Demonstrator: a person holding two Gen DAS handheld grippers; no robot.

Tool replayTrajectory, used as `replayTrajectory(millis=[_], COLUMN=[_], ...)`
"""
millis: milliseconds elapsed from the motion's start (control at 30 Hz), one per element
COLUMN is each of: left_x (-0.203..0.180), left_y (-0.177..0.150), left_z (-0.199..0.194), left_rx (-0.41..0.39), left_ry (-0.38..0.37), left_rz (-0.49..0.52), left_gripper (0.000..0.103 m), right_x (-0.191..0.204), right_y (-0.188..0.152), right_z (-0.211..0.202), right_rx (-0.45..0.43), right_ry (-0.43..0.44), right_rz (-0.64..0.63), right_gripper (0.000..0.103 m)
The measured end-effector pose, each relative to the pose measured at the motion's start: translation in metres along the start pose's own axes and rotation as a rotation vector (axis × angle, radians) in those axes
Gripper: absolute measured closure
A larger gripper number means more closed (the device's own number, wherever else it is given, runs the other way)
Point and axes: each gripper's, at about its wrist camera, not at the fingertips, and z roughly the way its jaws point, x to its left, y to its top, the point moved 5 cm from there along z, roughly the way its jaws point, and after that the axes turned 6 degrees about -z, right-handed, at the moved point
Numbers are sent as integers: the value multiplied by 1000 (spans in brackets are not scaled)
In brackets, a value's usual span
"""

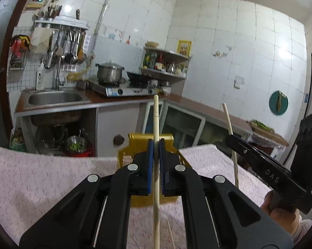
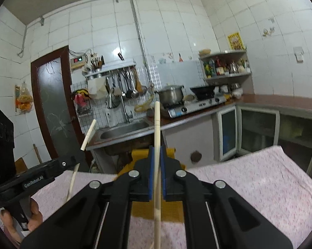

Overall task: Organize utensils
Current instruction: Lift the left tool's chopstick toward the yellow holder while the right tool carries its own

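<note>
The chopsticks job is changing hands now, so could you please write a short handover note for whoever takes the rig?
Left gripper: shut on a chopstick, tip pointing up.
Right gripper: shut on a second chopstick, also upright.
Both are held above the table's pink cloth, just short of the yellow basket.
Done: both chopsticks picked up.
Left: put them in the basket, probably; one more thin stick seems to lie on the cloth.

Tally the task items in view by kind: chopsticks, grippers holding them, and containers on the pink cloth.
Chopsticks gripped: 2, one in the left gripper (left chopstick), one in the right gripper (right chopstick)
Loose sticks on the pink cloth: 1 thin stick, partly hidden
Grippers: 2, both shut
Yellow basket: 1
Total: 6
</note>
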Motion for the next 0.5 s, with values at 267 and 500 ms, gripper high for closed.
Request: replayTrajectory(millis=[267,500], left_x=[-11,-15], left_y=[31,52], left_z=[10,19], left_rx=[-146,-233], left_ry=[-24,-51], left_rz=[42,47], left_gripper=[99,99], right_x=[10,3], right_y=[28,44], right_z=[14,30], right_rx=[-160,-255], right_ry=[-10,-25], right_rz=[-46,-12], right_gripper=[97,97])
